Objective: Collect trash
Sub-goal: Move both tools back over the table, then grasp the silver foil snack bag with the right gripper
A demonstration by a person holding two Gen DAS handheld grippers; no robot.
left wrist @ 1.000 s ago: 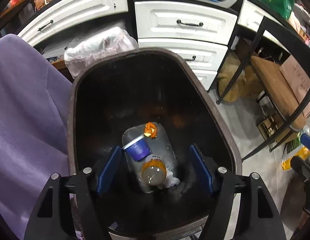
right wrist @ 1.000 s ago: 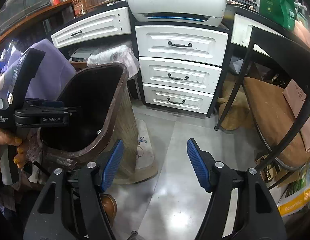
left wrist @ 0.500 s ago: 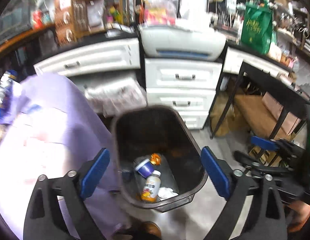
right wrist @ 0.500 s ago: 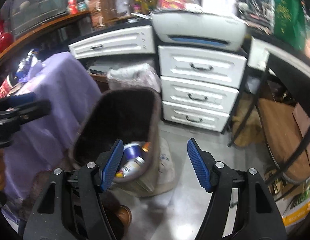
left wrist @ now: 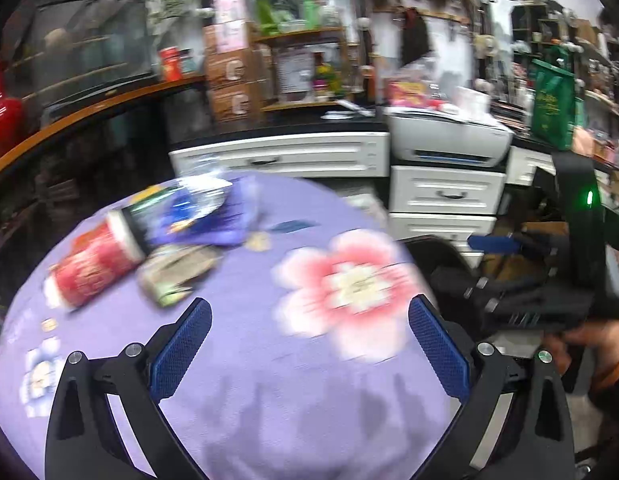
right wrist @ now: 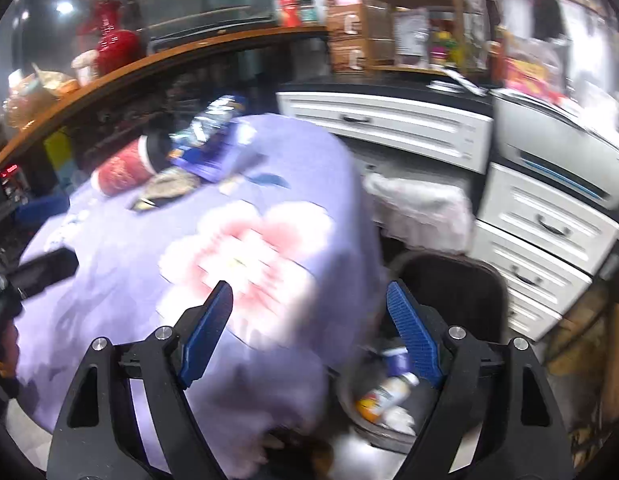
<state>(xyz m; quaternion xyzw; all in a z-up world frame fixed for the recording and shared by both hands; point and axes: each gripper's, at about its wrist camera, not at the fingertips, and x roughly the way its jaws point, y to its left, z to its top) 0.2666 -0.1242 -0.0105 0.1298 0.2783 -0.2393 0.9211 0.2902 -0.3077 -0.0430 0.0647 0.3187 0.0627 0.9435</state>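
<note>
Red cylindrical can (left wrist: pixel 94 269) lying on side nr far-left edge of worktop w/ purple floral cloth (left wrist: pixel 269 380), crumpled wrappers (left wrist: pixel 177 272) beside. Left gripper (left wrist: pixel 309 354), right gripper (right wrist: pixel 309 334): both empty, jaws opening. Dark plastic bin (right wrist: pixel 461 280) on floor.

Legible text: none. Gold lettering is carried on the green bag (left wrist: pixel 553 104), blurred beyond reading. A large white mark resembling a "C" is shown on each brown carton (left wrist: pixel 229 70). Print on the red can (left wrist: pixel 91 268) is smeared.
</note>
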